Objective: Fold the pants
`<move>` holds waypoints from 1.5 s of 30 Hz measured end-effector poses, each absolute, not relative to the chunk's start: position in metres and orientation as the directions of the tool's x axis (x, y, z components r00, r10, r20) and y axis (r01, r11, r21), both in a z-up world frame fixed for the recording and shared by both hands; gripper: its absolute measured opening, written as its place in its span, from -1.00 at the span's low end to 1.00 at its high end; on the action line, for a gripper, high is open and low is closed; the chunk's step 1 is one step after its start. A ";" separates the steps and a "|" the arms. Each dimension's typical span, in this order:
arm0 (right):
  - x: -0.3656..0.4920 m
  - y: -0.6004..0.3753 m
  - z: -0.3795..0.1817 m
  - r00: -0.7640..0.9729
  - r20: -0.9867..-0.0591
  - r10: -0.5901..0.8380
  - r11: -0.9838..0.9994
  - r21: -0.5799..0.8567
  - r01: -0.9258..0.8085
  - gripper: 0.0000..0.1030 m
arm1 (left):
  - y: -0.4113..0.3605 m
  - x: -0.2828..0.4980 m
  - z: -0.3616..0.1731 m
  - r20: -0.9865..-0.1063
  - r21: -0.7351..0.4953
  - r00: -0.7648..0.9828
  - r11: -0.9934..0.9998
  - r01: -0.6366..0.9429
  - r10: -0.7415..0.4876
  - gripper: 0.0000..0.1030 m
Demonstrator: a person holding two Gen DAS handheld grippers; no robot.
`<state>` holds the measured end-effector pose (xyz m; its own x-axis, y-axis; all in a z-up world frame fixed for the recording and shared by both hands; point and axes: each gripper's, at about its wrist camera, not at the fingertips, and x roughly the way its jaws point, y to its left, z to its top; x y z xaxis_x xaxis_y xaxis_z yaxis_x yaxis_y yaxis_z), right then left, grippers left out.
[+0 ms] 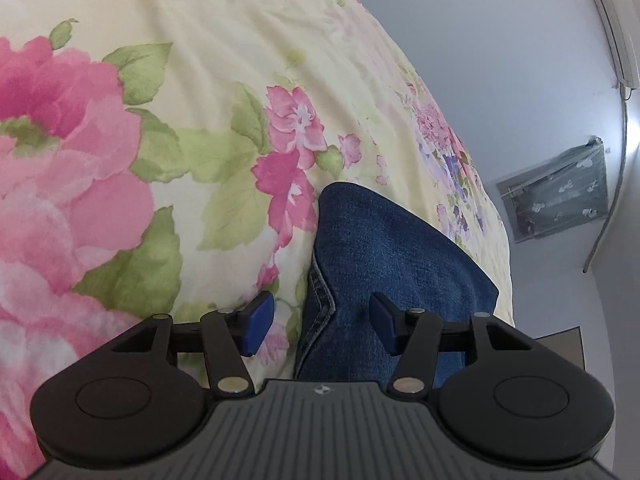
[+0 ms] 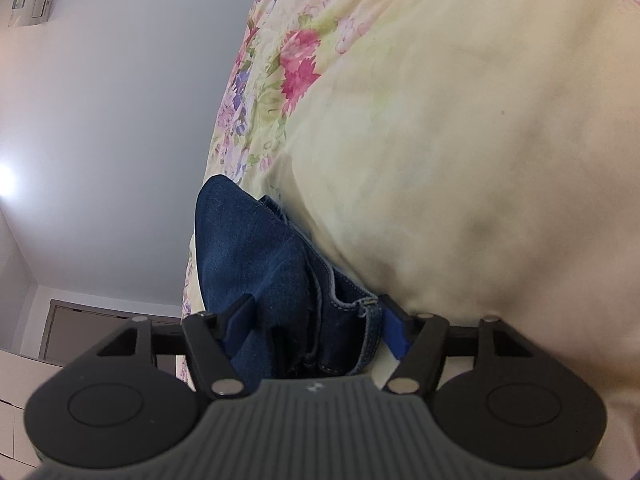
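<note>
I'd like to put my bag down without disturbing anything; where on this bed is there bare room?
The floral bedspread lies bare beyond and beside the jeans, up to the bed's edge by the wall. It is crowded only near the camera, where the jeans bunch.

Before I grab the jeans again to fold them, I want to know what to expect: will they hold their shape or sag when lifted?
The jeans will probably sag: they already lie bunched in soft folds on the floral bedspread. The denim looks thick, with stitched seams, so likely heavy for its size and not slippery. The bunched layers between the open right claw could slide apart unevenly.
</note>
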<state>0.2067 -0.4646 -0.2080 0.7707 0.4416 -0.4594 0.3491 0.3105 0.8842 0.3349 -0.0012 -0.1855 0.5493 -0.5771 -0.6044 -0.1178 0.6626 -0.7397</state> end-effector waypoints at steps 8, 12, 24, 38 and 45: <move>0.223 -0.456 -0.213 0.765 -0.455 0.455 0.336 0.884 0.326 -0.02 | -0.026 0.352 -0.191 -0.593 -0.732 0.527 0.680 -0.039 -0.609 0.11; 0.225 -0.453 -0.213 0.768 -0.457 0.448 0.343 0.881 0.325 -0.29 | -0.028 0.349 -0.190 -0.594 -0.714 0.543 0.700 -0.014 -0.594 -0.12; 0.219 -0.444 -0.186 0.788 -0.454 0.416 0.470 0.849 0.241 -0.50 | -0.046 0.344 -0.156 -0.653 -0.590 0.558 0.806 0.049 -0.512 -0.40; 0.221 -0.401 -0.114 0.795 -0.423 0.435 0.575 0.810 0.116 -0.54 | 0.001 0.325 -0.106 -0.625 -0.575 0.585 0.811 0.103 -0.517 -0.54; 0.254 -0.314 -0.100 0.761 -0.362 0.539 0.546 0.838 0.013 -0.54 | 0.101 0.324 -0.072 -0.629 -0.522 0.654 0.852 0.046 -0.421 -0.54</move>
